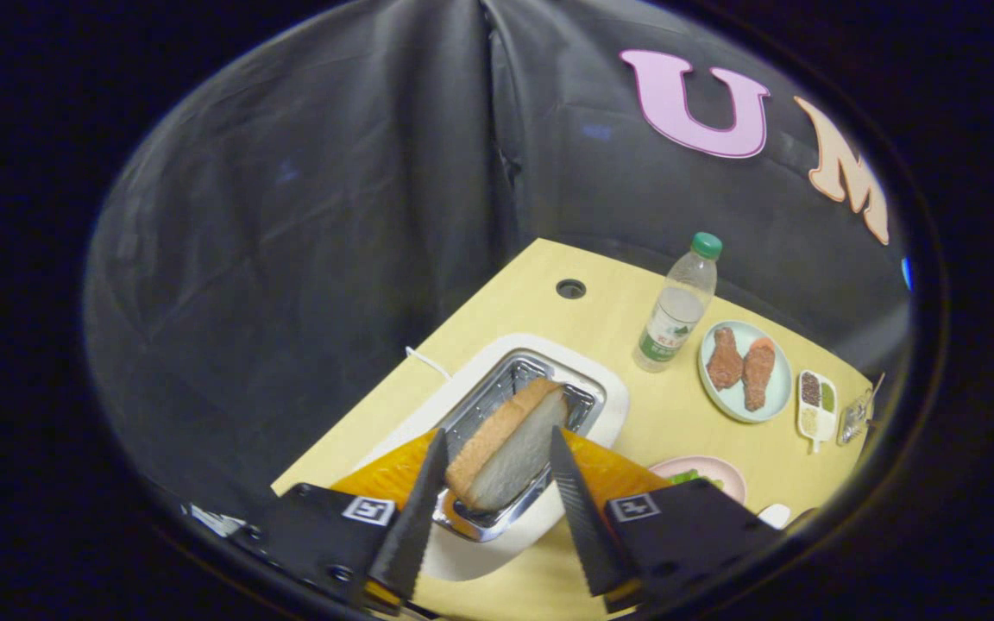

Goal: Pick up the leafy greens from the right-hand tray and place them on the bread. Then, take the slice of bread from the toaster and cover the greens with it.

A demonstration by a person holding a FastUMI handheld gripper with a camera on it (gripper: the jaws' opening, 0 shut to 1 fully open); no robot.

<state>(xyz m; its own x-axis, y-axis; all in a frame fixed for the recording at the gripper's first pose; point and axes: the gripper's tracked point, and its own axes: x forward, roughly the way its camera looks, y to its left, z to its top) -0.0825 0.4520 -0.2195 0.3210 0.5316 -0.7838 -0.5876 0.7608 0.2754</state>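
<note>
A slice of bread (pixel 506 448), pale with a brown crust, stands tilted in the metal slot of the white toaster (pixel 600 388). My gripper (pixel 495 434) straddles the slice, and both fingers lie against its sides. Its lower end still reaches into the slot. Beyond the right finger sits a pink plate (pixel 721 470) with a bit of leafy greens (pixel 685 476) on it; the finger hides most of that plate.
The yellow table (pixel 626 302) has a round cable hole (pixel 570 289) at the back. A water bottle (pixel 678 310) with a green cap stands right of the toaster. Further right are a pale green plate (pixel 773 388) with two drumsticks and a small divided dish (pixel 816 405).
</note>
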